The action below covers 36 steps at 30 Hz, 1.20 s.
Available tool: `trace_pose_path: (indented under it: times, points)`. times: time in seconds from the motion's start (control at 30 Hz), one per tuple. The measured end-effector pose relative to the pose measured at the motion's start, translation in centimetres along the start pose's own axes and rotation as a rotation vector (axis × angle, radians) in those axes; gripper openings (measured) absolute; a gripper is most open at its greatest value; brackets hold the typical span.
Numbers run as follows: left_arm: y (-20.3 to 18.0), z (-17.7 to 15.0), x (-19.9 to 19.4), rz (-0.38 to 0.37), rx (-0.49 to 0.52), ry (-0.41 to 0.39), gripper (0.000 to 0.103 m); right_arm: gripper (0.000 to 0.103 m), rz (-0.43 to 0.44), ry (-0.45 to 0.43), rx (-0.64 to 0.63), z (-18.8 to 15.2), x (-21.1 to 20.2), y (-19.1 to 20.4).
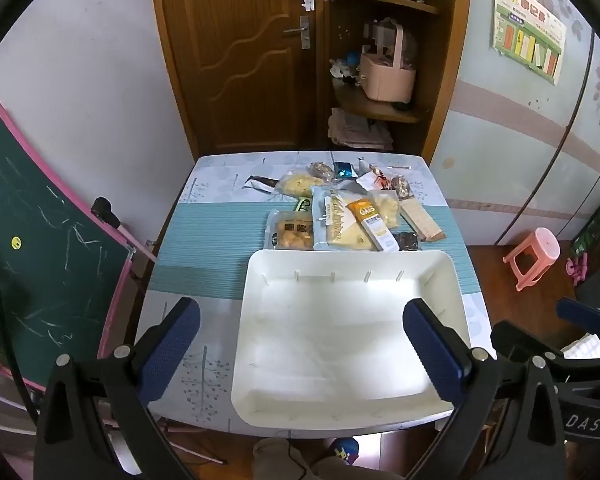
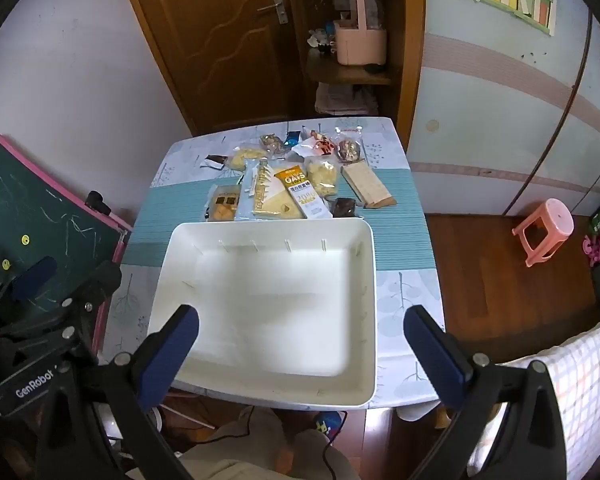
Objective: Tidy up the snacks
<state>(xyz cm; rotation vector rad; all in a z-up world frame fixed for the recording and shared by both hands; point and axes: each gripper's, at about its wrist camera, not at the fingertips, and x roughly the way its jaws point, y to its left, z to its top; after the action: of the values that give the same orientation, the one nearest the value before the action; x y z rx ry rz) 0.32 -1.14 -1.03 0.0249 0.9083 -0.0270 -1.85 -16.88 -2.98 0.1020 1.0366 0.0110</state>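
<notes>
snacks | piled beyond white bin | both grippers spread, empty

Dim, cool room light is leaving the walls grey, while the white tray is glaring and washing out. Fisheye bending is curving the edges, with black corners vignetting both views.

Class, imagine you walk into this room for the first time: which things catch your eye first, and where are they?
The big empty white tray fills the near half of the table. Just behind it lies a jumble of snack packets, with the orange and white bar on top near the middle. The left claw and right claw hang wide open above the tray, holding nothing.
</notes>
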Motion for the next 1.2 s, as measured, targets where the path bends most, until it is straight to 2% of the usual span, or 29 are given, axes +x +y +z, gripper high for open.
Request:
trace_pose_path:
  times: [0.97, 1.2]
  points:
    - [0.04, 0.41, 0.77, 0.002, -0.012, 0.003, 0.101, 0.102, 0.001, -0.012, -0.006, 0.54, 0.03, 0.13]
    - [0.24, 0.62, 0.93, 0.012, -0.014, 0.000, 0.101, 0.102, 0.033, -0.010, -0.014, 0.53, -0.77, -0.48]
